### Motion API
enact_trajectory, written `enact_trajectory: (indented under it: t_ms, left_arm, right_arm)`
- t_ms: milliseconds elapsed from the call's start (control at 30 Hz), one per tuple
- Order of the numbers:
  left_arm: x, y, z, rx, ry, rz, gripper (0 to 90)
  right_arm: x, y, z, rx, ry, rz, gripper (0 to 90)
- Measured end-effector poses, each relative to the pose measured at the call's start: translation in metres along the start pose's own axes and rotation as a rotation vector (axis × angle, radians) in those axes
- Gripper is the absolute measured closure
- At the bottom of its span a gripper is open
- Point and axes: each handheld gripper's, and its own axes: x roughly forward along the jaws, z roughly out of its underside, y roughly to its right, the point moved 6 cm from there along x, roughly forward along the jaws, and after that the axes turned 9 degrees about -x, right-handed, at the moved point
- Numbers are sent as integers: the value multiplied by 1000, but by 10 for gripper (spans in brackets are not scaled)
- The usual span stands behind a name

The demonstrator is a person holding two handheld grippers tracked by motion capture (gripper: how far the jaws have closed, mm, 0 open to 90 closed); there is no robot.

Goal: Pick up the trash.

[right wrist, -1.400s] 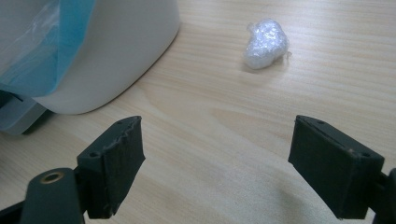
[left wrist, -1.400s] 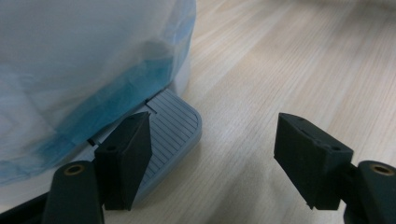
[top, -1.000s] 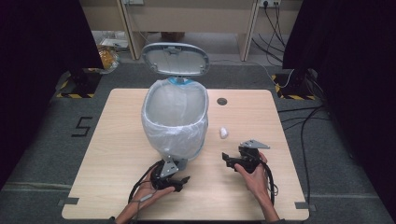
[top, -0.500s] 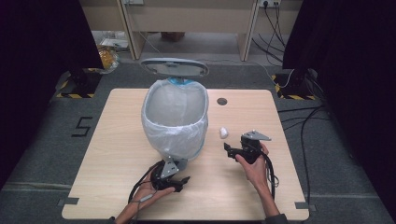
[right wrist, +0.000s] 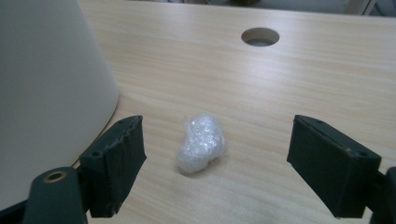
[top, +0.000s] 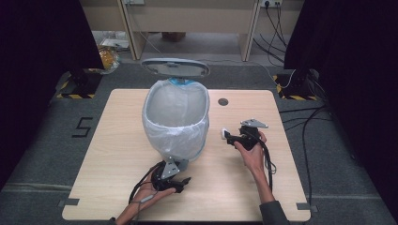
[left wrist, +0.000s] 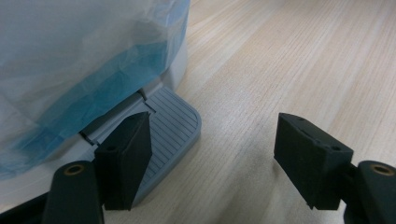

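right gripper view: the crumpled plastic wad (right wrist: 201, 142) sits on the tabletop (right wrist: 299, 88) dead centre between the jaws of the right gripper (right wrist: 215, 172), just ahead of them, jaws spread wide with nothing in them. the wad's long axis runs roughly up-frame, slightly tilted, so the jaws would close across its short side. bin wall (right wrist: 46, 84) fills the left of the frame, close to the left jaw, so little room there; clear wood to the right and up toward the cable hole (right wrist: 260, 36). high view: wad (top: 225, 133) lies just right of the lined bin (top: 176, 117), touching distance of the right gripper (top: 233, 137). left gripper (top: 176, 180) sits at lower centre by the bin's foot; in the left gripper view its jaws look apart, one over the pedal (left wrist: 170, 128), lid (top: 175, 68) up. right hand is plainly the nearer one for the pick.
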Motion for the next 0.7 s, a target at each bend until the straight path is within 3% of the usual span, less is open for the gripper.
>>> enact_trajectory:
  t_ms: [100, 167, 233, 367, 533, 700]
  left_arm:
    - [0, -1, 0, 6, -5, 0, 271]
    - [0, -1, 0, 5, -4, 1, 271]
    - [0, -1, 0, 6, -5, 0, 271]
    - [0, 0, 0, 0, 3, -1, 271]
    - [0, -1, 0, 5, -4, 1, 271]
    - [0, -1, 0, 5, -2, 1, 271]
  right_arm:
    - [11, 4, -2, -27, -22, 9, 222]
    - [17, 6, -1, 2, -20, -7, 250]
    - [26, 10, 2, -24, -66, -4, 277]
    - [40, 14, 2, -43, -88, 2, 354]
    - [48, 7, 1, -47, -82, -23, 424]
    - [59, -4, 11, -81, -151, -33, 511]
